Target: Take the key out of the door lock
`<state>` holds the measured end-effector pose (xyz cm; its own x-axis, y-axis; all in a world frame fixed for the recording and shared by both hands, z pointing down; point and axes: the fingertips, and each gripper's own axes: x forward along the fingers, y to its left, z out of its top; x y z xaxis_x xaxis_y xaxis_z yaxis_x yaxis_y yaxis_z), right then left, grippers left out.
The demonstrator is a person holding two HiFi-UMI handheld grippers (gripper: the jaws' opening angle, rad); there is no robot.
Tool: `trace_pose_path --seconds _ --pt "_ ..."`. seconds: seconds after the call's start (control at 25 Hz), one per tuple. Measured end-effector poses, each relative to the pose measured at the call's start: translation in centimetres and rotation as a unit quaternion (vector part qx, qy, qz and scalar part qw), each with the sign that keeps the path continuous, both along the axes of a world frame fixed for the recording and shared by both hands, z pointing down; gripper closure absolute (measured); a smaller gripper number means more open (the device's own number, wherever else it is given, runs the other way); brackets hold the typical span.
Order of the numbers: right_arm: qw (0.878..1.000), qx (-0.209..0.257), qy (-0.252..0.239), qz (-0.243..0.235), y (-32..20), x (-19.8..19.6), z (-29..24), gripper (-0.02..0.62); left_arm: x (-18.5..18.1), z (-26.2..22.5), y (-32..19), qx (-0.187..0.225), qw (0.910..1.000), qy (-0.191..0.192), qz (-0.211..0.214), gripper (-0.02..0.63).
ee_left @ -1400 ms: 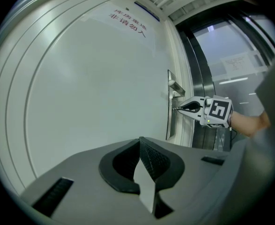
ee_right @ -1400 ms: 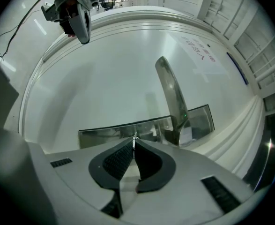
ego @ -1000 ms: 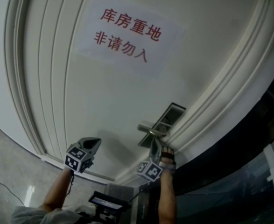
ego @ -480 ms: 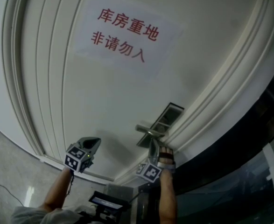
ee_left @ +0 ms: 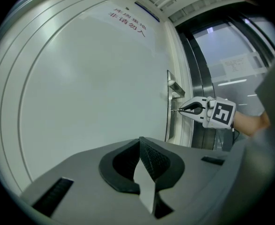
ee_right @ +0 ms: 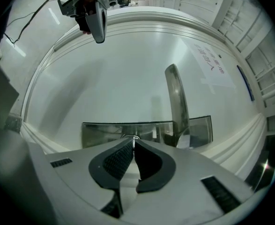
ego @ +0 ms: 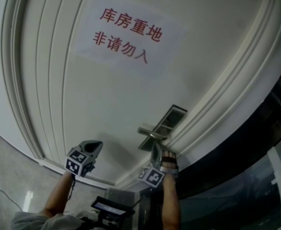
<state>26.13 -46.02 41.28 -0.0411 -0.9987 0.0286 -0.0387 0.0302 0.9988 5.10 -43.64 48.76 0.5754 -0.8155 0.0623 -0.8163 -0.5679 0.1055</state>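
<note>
Now we hold the small silver metal key (ee_right: 135, 137) in the right gripper (ee_right: 133, 143), jaws pinched on it at the rectangular steel lock plate (ee_right: 100, 134) of the white panelled door (ego: 106, 104), left gripper (ee_left: 140, 146) closed empty; next likely needs a straight pull outward.

Door (ego: 106, 99) bears paper sign (ego: 130, 32), lock plate (ego: 173, 118), handle (ego: 151, 132).
</note>
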Motion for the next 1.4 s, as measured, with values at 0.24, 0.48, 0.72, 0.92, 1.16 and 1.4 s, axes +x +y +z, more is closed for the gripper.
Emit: trace_pose_path --seconds 0.24,0.48,0.72,0.92,1.16,1.4 --pt "1.000 -0.002 -0.001 0.002 0.0 0.0 0.1 0.572 -0.4 0.1 0.3 -0.002 1.0000 0.003 -0.005 0.598" --pt "1.000 0.004 -0.001 0.002 0.2 -0.1 -0.1 0.572 -0.7 0.3 0.4 -0.001 1.0000 0.006 -0.008 0.598" --pt "1.000 0.005 0.002 0.003 0.2 0.0 0.0 0.572 -0.9 0.4 0.5 -0.002 0.9999 0.004 -0.009 0.598" --pt "1.000 0.003 0.007 0.006 0.2 0.0 -0.1 0.572 -0.9 0.5 0.7 -0.004 0.9999 0.003 -0.009 0.598" --pt "1.000 0.007 0.005 0.002 0.7 -0.1 -0.1 0.573 -1.1 0.4 0.8 -0.003 0.9999 0.002 -0.010 0.598" --pt "1.000 0.008 0.004 0.002 1.0 -0.1 -0.2 0.573 -0.9 0.3 1.0 -0.002 1.0000 0.000 -0.008 0.599"
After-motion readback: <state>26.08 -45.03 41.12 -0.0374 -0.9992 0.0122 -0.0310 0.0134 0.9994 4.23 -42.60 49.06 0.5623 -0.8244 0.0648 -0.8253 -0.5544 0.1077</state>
